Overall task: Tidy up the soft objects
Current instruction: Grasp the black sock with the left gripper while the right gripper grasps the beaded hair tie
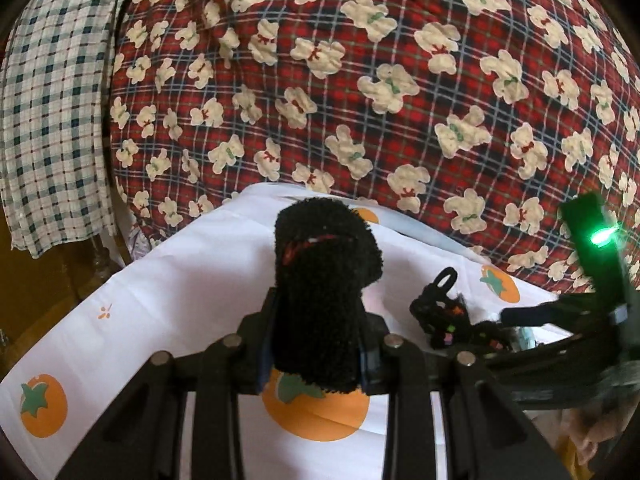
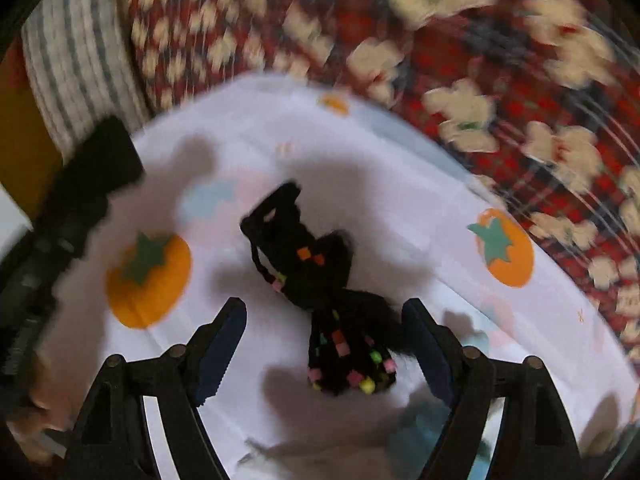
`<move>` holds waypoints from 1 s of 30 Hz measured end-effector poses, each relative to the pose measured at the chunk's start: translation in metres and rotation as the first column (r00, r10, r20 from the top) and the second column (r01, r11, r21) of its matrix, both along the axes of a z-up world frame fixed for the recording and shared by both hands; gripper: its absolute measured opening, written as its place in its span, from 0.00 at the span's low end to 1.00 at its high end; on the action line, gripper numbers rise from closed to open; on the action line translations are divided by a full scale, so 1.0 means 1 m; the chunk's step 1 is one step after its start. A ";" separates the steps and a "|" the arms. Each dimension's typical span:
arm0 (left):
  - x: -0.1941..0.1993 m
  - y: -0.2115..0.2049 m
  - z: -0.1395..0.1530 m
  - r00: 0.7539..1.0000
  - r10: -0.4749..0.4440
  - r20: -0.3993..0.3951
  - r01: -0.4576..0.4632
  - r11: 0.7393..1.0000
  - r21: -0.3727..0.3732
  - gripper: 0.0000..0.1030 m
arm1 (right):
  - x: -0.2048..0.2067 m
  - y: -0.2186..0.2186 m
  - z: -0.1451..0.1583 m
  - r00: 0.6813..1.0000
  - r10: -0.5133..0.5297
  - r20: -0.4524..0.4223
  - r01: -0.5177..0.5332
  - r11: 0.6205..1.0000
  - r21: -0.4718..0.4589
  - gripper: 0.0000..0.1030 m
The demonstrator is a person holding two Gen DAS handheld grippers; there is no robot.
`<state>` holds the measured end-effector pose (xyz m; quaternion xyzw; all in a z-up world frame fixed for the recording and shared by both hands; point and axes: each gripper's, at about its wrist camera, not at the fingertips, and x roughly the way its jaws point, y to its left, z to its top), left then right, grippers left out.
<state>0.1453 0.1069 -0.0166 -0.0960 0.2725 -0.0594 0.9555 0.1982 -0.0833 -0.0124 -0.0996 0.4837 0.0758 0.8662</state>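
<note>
Two dark soft things are in play, and neither looks settled in a final place yet. Your left tool [image 1: 320, 344] is clenched on a fuzzy black sock [image 1: 324, 296], which stands up out of the jaws above the white persimmon-print cloth [image 1: 192, 280]. Your right tool [image 2: 324, 344] is released, its jaws spread wide to either side of a black knit piece with coloured flecks [image 2: 344, 344]. That piece lies flat on the cloth and reaches away from the tool toward the cloth's middle; whether either pad touches it is hard to tell, since the right wrist view is blurred.

Beyond the cloth's far edge lies the red plaid quilt with cream bears [image 1: 360, 80], and off its far left corner a blue checked fabric [image 1: 52, 100] hangs down.

As for progress, I'd judge you are midway at best. One item is lifted but not placed, and the other is bracketed but not gripped. I can see no stack, bin or finished pile, so the sorting itself appears to remain: close on the flecked piece, then bring both to wherever they belong.
</note>
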 end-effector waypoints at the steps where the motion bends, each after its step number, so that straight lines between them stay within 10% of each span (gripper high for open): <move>1: 0.000 0.000 0.000 1.000 0.001 -0.001 -0.001 1.000 -0.002 0.29 | 0.005 0.003 -0.005 1.000 0.012 -0.016 -0.013 0.999 -0.031 0.68; 8: 0.001 -0.001 -0.001 1.000 -0.001 -0.005 0.001 1.000 0.005 0.29 | 0.031 -0.001 -0.027 0.995 -0.020 -0.094 0.011 0.995 -0.099 0.35; 19: -0.011 0.002 0.007 0.994 0.029 0.104 -0.030 1.000 0.009 0.29 | -0.052 -0.004 0.033 0.991 -0.072 0.115 0.019 0.911 0.412 0.34; 30: -0.056 0.004 0.015 0.974 0.077 0.211 -0.074 0.997 -0.026 0.29 | -0.181 0.004 0.022 0.874 -0.196 0.446 -0.017 0.903 0.430 0.34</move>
